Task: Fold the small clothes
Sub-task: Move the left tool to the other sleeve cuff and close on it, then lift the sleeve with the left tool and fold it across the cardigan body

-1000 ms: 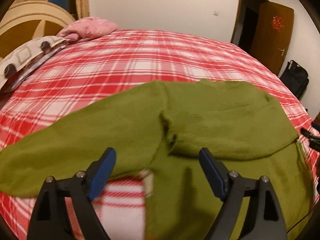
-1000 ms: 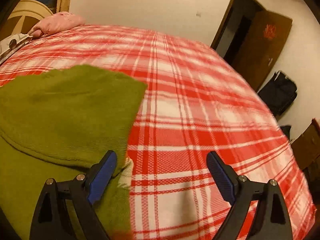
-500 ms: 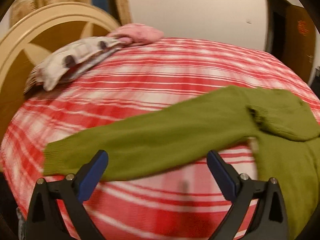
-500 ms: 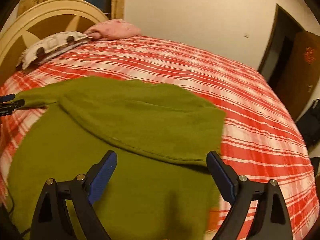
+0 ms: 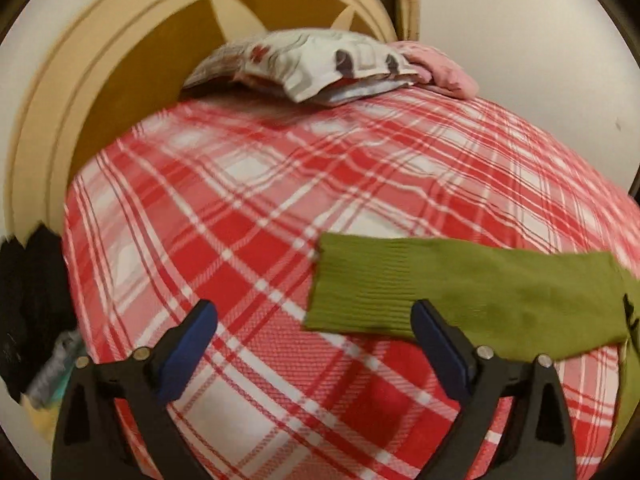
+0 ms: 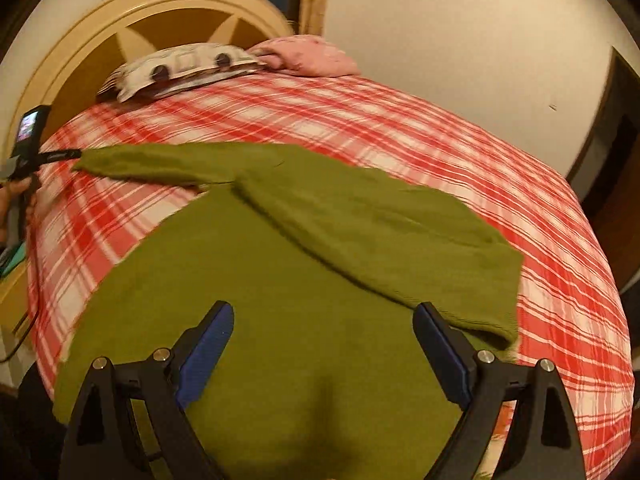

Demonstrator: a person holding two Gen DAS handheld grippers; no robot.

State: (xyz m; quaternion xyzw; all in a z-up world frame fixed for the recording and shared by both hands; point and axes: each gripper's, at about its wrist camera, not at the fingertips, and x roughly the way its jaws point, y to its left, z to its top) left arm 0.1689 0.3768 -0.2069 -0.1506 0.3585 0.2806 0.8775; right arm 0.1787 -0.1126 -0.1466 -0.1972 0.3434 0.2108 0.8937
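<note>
Green sweater (image 6: 280,320) spread on the plaid bed (image 5: 280,200), one sleeve (image 6: 380,232) already folded across the body. Left gripper (image 5: 314,344), jaws just narrowed but empty, nears the outstretched cuff (image 5: 360,284), probably to fold it inward. Right gripper (image 6: 324,348) hovers agape above the body.

Both views are lit by warm, yellowish indoor light, moderately dim. Motion blur is seen across the plaid bedspread (image 5: 280,216) and the green sweater (image 6: 280,280). Strong fisheye bending and dark vignetting are seen at the edges.
</note>
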